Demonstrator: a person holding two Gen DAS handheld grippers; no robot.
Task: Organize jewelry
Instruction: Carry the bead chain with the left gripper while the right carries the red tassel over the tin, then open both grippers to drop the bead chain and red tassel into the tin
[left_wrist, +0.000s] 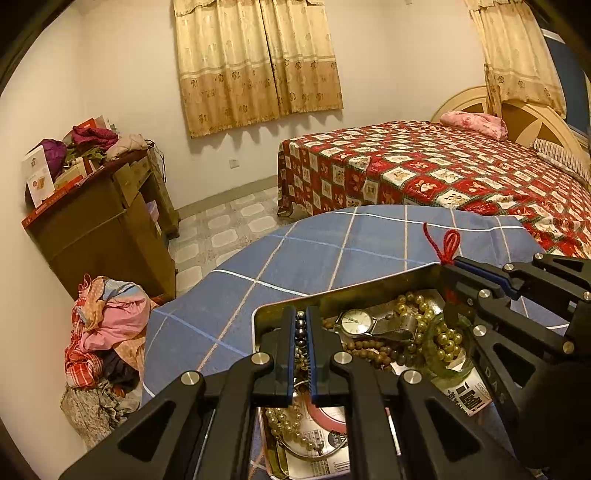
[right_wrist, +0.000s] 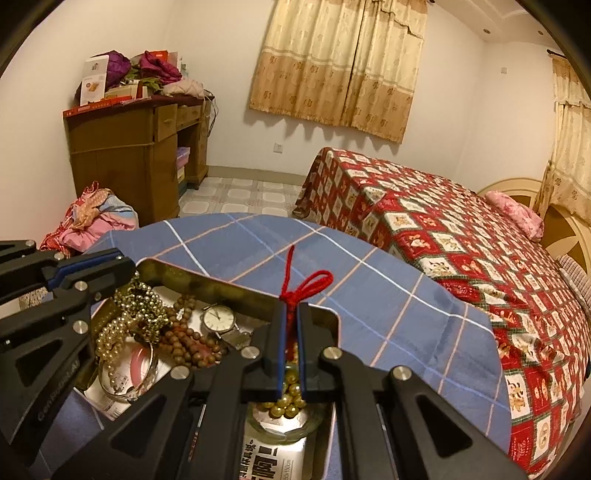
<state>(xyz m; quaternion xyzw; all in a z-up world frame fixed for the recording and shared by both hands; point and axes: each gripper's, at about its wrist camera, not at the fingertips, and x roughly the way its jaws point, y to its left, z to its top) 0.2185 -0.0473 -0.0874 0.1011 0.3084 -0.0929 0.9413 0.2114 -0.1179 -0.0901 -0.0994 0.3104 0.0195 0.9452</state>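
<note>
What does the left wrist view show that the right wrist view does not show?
Only the left wrist view shows the dark bead strand that the left claw is shut on.

Only the right wrist view shows the right claw from behind, shut on the red knotted cord, with gold beads hanging below its fingers, and the silver bangle.

Both show the jewelry tin, the wristwatch, the brown wooden beads, the blue checked cloth and the bed.
</note>
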